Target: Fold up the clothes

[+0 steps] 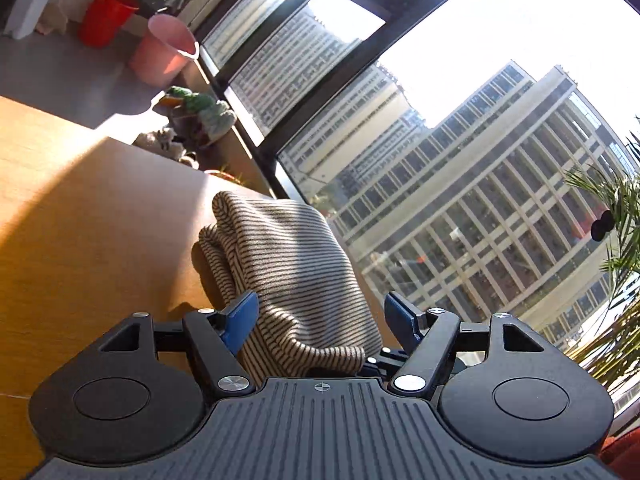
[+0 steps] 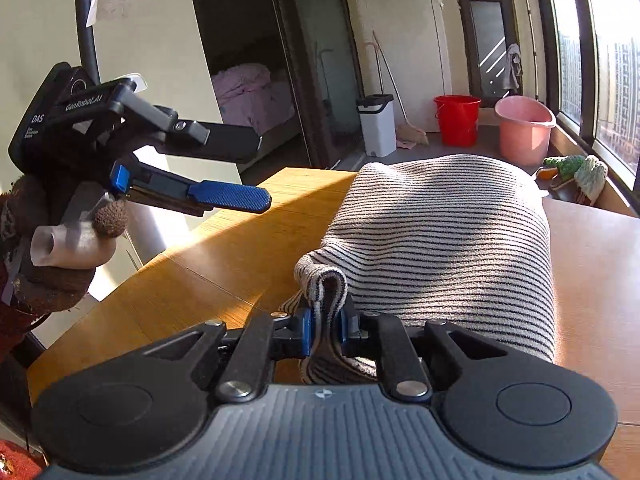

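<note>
A beige garment with thin dark stripes [image 2: 440, 240] lies folded in a bundle on the wooden table [image 2: 220, 264]. My right gripper [image 2: 326, 322] is shut on a looped fold at the bundle's near edge. My left gripper [image 2: 256, 172], held by a gloved hand [image 2: 52, 272], hovers open above the table to the left of the garment. In the left wrist view the striped garment [image 1: 288, 256] fills the space ahead. The left gripper [image 1: 322, 320] stands wide open, with its blue fingers [image 1: 240, 320] on either side of the cloth's near end.
Large windows [image 1: 460, 200] run along the table's far side. On the sill sit knitted toys [image 2: 576, 172] and a plant [image 1: 616, 264]. A pink bucket [image 2: 524, 128], a red bucket [image 2: 456, 120] and a white bin [image 2: 378, 124] stand on the floor beyond the table.
</note>
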Motion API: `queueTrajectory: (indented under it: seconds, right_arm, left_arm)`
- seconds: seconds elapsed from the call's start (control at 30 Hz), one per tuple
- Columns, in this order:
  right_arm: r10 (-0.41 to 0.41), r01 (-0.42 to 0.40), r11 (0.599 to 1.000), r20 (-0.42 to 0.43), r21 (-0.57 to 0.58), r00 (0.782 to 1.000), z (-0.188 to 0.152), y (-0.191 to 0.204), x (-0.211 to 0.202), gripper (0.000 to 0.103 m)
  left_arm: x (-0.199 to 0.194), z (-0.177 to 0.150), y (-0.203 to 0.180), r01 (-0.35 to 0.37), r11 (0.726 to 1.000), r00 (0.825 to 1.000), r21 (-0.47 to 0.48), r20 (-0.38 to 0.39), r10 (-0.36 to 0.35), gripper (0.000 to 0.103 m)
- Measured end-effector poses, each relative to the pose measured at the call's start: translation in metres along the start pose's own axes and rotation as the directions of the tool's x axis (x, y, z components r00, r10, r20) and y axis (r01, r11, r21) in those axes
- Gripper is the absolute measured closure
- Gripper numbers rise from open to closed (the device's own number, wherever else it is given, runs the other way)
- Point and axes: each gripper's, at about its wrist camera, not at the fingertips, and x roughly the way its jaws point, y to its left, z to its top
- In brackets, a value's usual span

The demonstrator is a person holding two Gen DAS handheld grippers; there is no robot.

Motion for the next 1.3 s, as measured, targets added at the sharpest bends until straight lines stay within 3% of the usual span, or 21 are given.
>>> queueTrajectory:
  seconds: [0.1, 0.17, 0.2, 0.37, 0.47, 0.57, 0.7, 0.83, 0.9, 0.97, 1.03, 1.13, 1.3]
  right_arm:
    - [-0.037, 0.038, 0.995, 0.008, -0.094, 0.999, -0.002, 0.016, -0.001, 0.074]
    - [-0.049, 0.050, 0.991, 0.006, -0.123, 0.999, -0.002, 0.023, -0.006, 0.055]
    - [-0.045, 0.046, 0.992, 0.007, -0.116, 0.999, -0.003, 0.020, -0.013, 0.051]
    - [-0.021, 0.016, 0.997, 0.069, 0.073, 0.997, 0.001, -0.023, -0.059, 0.001]
    - [-0.103, 0.077, 0.977, 0.128, 0.197, 0.986, 0.009, -0.054, -0.073, 0.000]
    - [-0.235, 0.216, 0.955, 0.074, 0.203, 0.969, 0.013, -0.069, -0.051, 0.000]
    - [-0.270, 0.267, 0.950, -0.003, 0.162, 0.963, 0.000, -0.067, -0.026, 0.000]
    - [-0.305, 0.312, 0.943, -0.079, 0.118, 0.949, -0.013, -0.065, -0.001, 0.000]
    - [-0.276, 0.285, 0.947, -0.081, 0.146, 0.958, -0.014, -0.071, -0.003, 0.000]
    - [-0.243, 0.253, 0.948, -0.072, 0.192, 0.967, -0.009, -0.080, -0.009, 0.000]
    - [-0.211, 0.217, 0.944, -0.049, 0.248, 0.976, -0.001, -0.091, -0.017, 0.000]
    - [-0.217, 0.202, 0.930, 0.015, 0.308, 0.976, 0.020, -0.108, -0.031, 0.000]
    - [-0.342, 0.333, 0.912, -0.003, 0.240, 0.940, 0.058, -0.125, -0.016, 0.000]
  left_arm:
    - [0.045, 0.006, -0.010, -0.009, 1.000, 0.998, 0.026, -0.057, 0.011, 0.032]
    - [0.074, 0.006, -0.012, -0.029, 0.999, 0.994, 0.040, -0.101, 0.033, 0.035]
    - [0.084, 0.004, -0.008, -0.050, 0.998, 0.991, 0.040, -0.123, 0.055, 0.038]
    - [0.084, -0.009, 0.011, -0.031, 1.000, 0.993, -0.004, -0.114, 0.030, 0.040]
    - [0.083, -0.013, 0.018, -0.027, 1.000, 0.994, -0.009, -0.106, 0.025, 0.041]
    - [0.083, -0.014, 0.021, -0.029, 1.000, 0.995, -0.001, -0.099, 0.028, 0.041]
    - [0.073, -0.016, 0.014, -0.034, 0.999, 0.995, -0.013, -0.099, 0.033, 0.040]
    - [0.057, -0.019, -0.005, -0.084, 0.994, 0.993, 0.068, -0.075, 0.089, 0.029]
    - [0.057, -0.024, -0.012, -0.151, 0.980, 0.984, 0.128, -0.078, 0.161, 0.029]
    - [0.063, -0.031, -0.016, -0.232, 0.953, 0.963, 0.195, -0.090, 0.253, 0.030]
    - [0.067, -0.037, -0.015, -0.265, 0.940, 0.949, 0.216, -0.111, 0.294, 0.030]
    - [0.067, -0.042, -0.014, -0.259, 0.944, 0.950, 0.204, -0.126, 0.287, 0.029]
    - [0.071, -0.042, -0.013, -0.245, 0.945, 0.954, 0.216, -0.120, 0.275, 0.029]
